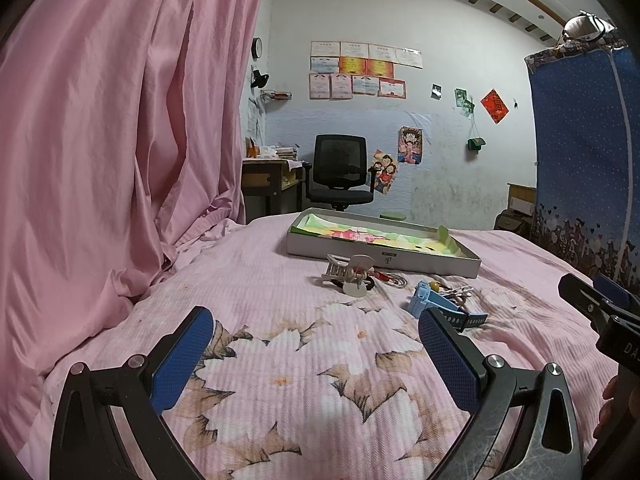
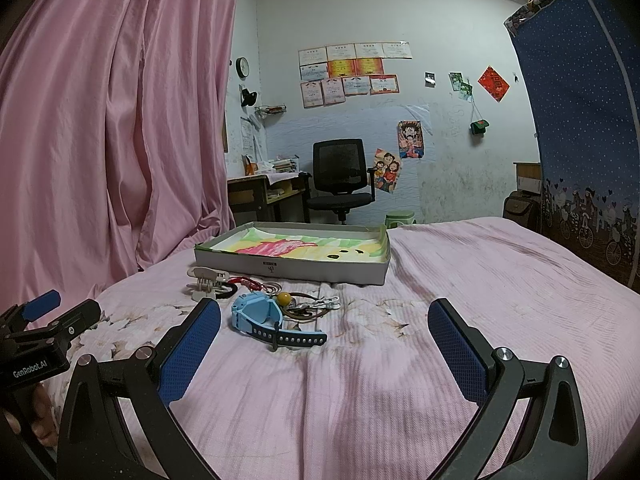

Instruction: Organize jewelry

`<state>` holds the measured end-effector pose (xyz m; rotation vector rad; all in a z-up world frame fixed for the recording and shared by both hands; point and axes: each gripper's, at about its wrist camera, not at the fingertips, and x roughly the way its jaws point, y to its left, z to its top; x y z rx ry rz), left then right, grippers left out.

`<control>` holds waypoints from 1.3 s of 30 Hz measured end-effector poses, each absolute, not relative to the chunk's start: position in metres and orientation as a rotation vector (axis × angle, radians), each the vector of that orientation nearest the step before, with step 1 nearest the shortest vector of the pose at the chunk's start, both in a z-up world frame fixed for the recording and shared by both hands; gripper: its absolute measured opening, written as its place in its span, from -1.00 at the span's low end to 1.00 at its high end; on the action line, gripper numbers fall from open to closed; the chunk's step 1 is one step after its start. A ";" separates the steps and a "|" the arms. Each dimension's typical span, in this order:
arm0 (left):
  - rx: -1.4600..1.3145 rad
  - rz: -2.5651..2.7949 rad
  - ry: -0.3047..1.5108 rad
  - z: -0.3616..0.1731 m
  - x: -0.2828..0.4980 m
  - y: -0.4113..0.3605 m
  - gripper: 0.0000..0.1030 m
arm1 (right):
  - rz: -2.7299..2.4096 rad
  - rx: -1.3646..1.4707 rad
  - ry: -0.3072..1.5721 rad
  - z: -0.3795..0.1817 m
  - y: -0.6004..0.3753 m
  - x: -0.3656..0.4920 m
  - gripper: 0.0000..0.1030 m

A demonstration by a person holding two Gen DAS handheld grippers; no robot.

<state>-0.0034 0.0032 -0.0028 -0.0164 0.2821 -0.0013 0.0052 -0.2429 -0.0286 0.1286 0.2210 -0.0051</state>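
A: How are the claws being held?

B: Both are being held spread wide with nothing between the pads: the left gripper (image 1: 316,354) and the right gripper (image 2: 324,344), low over the bedspread (image 2: 460,280).

A: Where is the jewelry being kept?

B: The blue watch (image 2: 262,320) is lying just ahead of the right gripper's left finger. The hair claw (image 2: 206,280) and tangled cords (image 2: 308,304) are lying beyond it, short of the tray (image 2: 288,266).

A: How is the watch likely to handle?

B: It is being judged light, with a stiff case and floppy strap; the case is best pinched across its sides.
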 end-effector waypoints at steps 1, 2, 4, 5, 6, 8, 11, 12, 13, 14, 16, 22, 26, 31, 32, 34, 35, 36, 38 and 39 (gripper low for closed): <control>-0.016 -0.001 0.282 -0.003 -0.004 0.003 1.00 | -0.005 0.129 0.221 -0.029 -0.243 0.005 0.98; -0.015 -0.002 0.283 -0.003 -0.004 0.003 1.00 | -0.005 0.130 0.221 -0.029 -0.243 0.005 0.98; -0.016 -0.002 0.283 -0.003 -0.004 0.003 1.00 | -0.004 0.129 0.221 -0.029 -0.243 0.005 0.98; -0.016 -0.002 0.283 -0.003 -0.003 0.003 1.00 | -0.004 0.130 0.222 -0.029 -0.243 0.005 0.98; -0.016 -0.002 0.283 -0.003 -0.004 0.004 1.00 | -0.004 0.130 0.222 -0.029 -0.243 0.005 0.98; -0.017 -0.001 0.283 -0.003 -0.004 0.004 1.00 | -0.006 0.129 0.221 -0.028 -0.243 0.005 0.98; -0.016 -0.001 0.282 -0.003 -0.003 0.003 1.00 | -0.005 0.129 0.220 -0.028 -0.243 0.005 0.98; -0.016 -0.001 0.283 -0.003 -0.004 0.004 1.00 | -0.005 0.129 0.220 -0.028 -0.243 0.005 0.98; -0.016 -0.002 0.283 -0.003 -0.004 0.004 1.00 | -0.004 0.129 0.221 -0.028 -0.243 0.005 0.98; -0.017 -0.002 0.283 -0.003 -0.004 0.004 1.00 | -0.005 0.129 0.221 -0.028 -0.244 0.005 0.98; -0.016 -0.002 0.282 -0.003 -0.004 0.003 1.00 | -0.005 0.130 0.220 -0.028 -0.244 0.004 0.98; -0.016 -0.002 0.283 -0.003 -0.003 0.003 1.00 | -0.005 0.130 0.219 -0.028 -0.244 0.005 0.98; -0.016 -0.002 0.285 -0.003 -0.003 0.004 1.00 | -0.005 0.129 0.220 -0.028 -0.244 0.005 0.98; 0.004 -0.013 0.297 -0.006 0.000 -0.001 1.00 | -0.006 0.131 0.220 -0.028 -0.245 0.005 0.98; 0.014 -0.021 0.304 -0.005 0.002 -0.002 1.00 | -0.006 0.131 0.220 -0.028 -0.244 0.005 0.98; 0.019 -0.030 0.321 -0.002 0.008 -0.001 1.00 | -0.007 0.130 0.222 -0.028 -0.244 0.005 0.98; 0.018 -0.037 0.333 -0.001 0.011 0.000 1.00 | -0.008 0.129 0.227 -0.028 -0.244 0.005 0.98; 0.016 -0.049 0.351 0.000 0.015 0.001 1.00 | -0.009 0.129 0.235 -0.028 -0.244 0.007 0.98; 0.024 -0.068 0.380 0.002 0.023 0.001 1.00 | -0.010 0.127 0.257 -0.019 -0.243 0.011 0.98; 0.033 -0.078 0.397 0.003 0.029 0.001 1.00 | -0.010 0.122 0.269 -0.019 -0.246 0.015 0.98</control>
